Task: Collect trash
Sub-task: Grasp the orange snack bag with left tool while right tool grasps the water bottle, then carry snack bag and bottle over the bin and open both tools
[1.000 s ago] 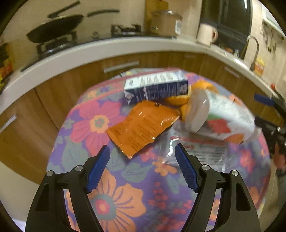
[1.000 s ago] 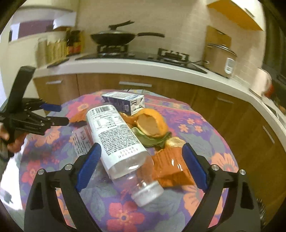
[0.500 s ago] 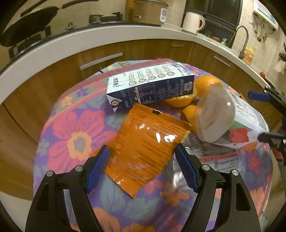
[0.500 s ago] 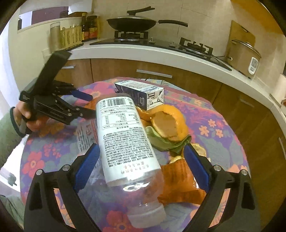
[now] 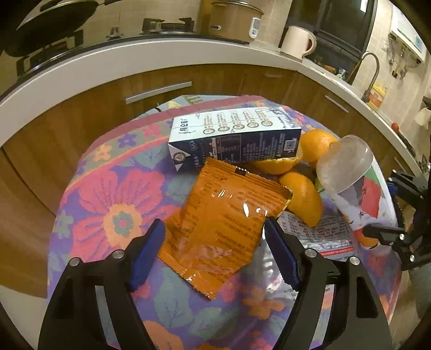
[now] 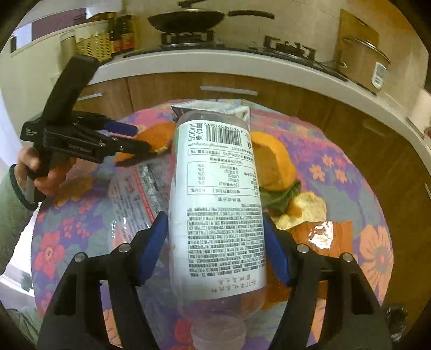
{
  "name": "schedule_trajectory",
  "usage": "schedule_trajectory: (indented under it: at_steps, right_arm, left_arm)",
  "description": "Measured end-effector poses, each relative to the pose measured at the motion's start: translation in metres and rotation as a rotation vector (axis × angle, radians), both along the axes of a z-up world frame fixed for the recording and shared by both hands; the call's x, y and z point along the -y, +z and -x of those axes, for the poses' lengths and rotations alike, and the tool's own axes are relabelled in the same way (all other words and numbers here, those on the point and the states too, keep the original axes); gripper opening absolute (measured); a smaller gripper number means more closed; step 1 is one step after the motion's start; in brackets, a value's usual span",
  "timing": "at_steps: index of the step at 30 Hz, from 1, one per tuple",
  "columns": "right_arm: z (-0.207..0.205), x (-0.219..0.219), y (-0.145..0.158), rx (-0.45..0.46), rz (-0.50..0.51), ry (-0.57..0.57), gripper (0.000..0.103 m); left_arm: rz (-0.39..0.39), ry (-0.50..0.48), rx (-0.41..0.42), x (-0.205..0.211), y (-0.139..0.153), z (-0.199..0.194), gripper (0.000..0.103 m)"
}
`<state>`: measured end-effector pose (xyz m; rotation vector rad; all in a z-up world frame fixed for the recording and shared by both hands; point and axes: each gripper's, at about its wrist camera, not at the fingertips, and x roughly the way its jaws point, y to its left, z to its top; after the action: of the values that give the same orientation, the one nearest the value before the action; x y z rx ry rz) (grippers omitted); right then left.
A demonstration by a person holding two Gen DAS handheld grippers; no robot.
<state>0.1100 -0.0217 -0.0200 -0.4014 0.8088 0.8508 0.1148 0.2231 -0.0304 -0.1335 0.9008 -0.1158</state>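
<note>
Left wrist view: a round table under a flowered cloth (image 5: 107, 204), wooden cabinets and a pale counter (image 5: 134, 62) curving behind, mug (image 5: 297, 43) by the dark window. The left gripper (image 5: 212, 250) has its fingers spread either side of the orange wrapper (image 5: 223, 223), not pinching. A milk carton (image 5: 234, 140) and orange peel (image 5: 304, 199) lie beyond.

Right wrist view: stove and pan (image 6: 186, 20) on the counter. The right gripper (image 6: 215, 242) is closing, pads against the plastic bottle (image 6: 218, 204) lying on the cloth.
</note>
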Motion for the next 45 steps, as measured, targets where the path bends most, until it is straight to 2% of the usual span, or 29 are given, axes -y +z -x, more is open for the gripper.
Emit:
schedule_trajectory:
  at_steps: [6,9,11,12,14,18,21,26,30,38,45]
  right_arm:
    - [0.006,0.01,0.003,-0.016,-0.031,-0.026,0.065]
    - [0.01,0.014,0.007,-0.016,-0.05,-0.039,0.064]
    - [0.013,0.018,0.01,-0.014,-0.065,-0.052,0.064]
    - [0.014,0.02,0.012,-0.014,-0.073,-0.059,0.064]
    - [0.016,0.026,0.016,-0.014,-0.095,-0.075,0.064]
    - [0.022,0.037,0.025,-0.007,-0.136,-0.102,0.064]
    - [0.026,0.047,0.029,-0.005,-0.164,-0.125,0.063]
    - [0.033,0.063,0.041,0.009,-0.204,-0.16,0.063]
    - [0.038,0.081,0.05,0.021,-0.231,-0.201,0.062]
    - [0.038,0.144,0.065,0.024,-0.275,-0.344,0.061]
    - [0.033,0.232,0.074,0.048,-0.317,-0.546,0.061]
  left_arm:
    - [-0.016,0.017,-0.004,0.001,-0.007,-0.004,0.075]
    - [-0.023,0.022,0.002,0.003,-0.008,-0.006,0.072]
    - [-0.04,0.026,0.006,0.006,-0.009,-0.006,0.064]
    - [-0.05,0.028,0.013,0.007,-0.008,-0.004,0.052]
    - [-0.057,0.028,0.018,0.009,-0.007,-0.002,0.036]
    - [-0.041,0.049,0.03,0.005,-0.004,0.005,0.019]
    - [-0.01,0.064,0.055,0.003,0.002,0.016,0.018]
    - [0.016,0.058,0.129,0.013,0.029,0.041,0.017]
    - [0.002,0.012,0.195,0.04,0.057,0.056,0.017]
    - [0.0,-0.149,0.265,0.131,0.092,0.056,0.017]
    - [0.033,-0.306,0.258,0.222,0.094,0.03,0.017]
